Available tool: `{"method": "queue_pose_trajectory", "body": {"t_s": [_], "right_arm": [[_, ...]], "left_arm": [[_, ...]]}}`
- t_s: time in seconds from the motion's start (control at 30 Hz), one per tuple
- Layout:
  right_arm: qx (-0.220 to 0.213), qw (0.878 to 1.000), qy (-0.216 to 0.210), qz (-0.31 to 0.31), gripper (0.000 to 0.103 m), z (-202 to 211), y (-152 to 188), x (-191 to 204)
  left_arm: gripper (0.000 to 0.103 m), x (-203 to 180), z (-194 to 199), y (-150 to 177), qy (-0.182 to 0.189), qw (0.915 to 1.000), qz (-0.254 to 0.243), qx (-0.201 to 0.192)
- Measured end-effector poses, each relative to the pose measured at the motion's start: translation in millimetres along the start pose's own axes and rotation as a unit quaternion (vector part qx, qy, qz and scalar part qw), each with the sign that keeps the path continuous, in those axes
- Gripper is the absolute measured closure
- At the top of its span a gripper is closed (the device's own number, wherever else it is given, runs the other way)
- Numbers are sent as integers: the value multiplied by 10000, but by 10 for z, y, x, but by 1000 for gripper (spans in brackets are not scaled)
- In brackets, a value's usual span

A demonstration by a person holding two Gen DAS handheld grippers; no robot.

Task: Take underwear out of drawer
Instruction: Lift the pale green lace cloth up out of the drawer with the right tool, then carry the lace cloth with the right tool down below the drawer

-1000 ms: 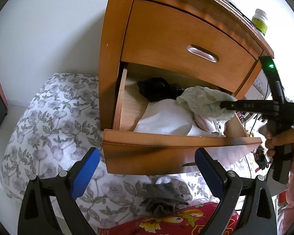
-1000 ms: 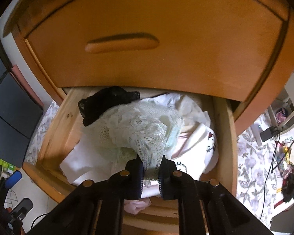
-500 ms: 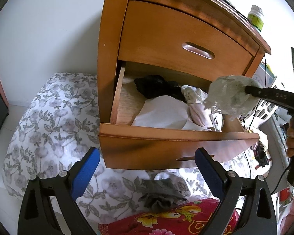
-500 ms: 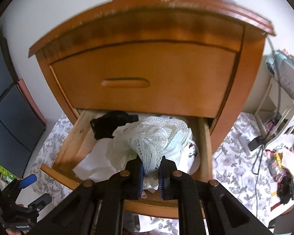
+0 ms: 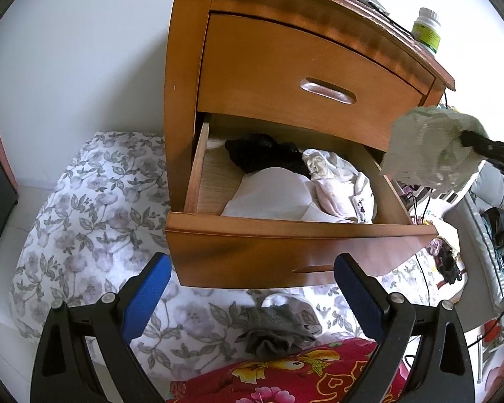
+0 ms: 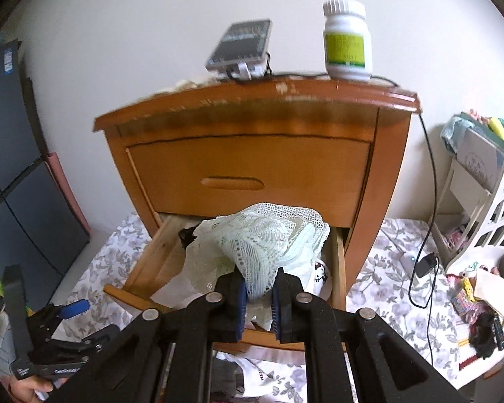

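I pinch the pale lace underwear (image 6: 262,245) tight in my right gripper (image 6: 258,297), the bundle hanging just ahead of its tips, clear above the open drawer (image 6: 141,275). I'd carry it well aside before letting go. My left gripper (image 5: 252,288) gapes wide and empty, angled down just before the drawer front.

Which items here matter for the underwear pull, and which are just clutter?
Job:
- lace underwear, pinched by right gripper
- open lower drawer
- clothes left in drawer
- left gripper, open, empty

Clutter:
- pill bottle
- phone
- grey garment on floral bedding
- closed upper drawer
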State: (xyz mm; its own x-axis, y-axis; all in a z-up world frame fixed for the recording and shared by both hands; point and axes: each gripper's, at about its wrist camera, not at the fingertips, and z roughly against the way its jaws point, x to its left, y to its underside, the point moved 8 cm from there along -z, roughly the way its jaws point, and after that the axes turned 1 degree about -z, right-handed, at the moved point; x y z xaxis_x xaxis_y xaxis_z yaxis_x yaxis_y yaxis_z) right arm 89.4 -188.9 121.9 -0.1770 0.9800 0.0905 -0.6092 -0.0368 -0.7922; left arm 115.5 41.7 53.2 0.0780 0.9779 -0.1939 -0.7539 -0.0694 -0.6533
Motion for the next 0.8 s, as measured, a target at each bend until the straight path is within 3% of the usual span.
{"method": "queue_pose_trajectory", "body": {"t_s": [0.43,0.8], "right_arm": [[-434,9988,-108,176,90,547,69,104],[-145,9995,-259,132,89,584,430,112]], "left_arm": [[5,-53,111,-10,-122,9999,-69,-77],[5,-155,189,-1,-136,9997,-168,-98]]}}
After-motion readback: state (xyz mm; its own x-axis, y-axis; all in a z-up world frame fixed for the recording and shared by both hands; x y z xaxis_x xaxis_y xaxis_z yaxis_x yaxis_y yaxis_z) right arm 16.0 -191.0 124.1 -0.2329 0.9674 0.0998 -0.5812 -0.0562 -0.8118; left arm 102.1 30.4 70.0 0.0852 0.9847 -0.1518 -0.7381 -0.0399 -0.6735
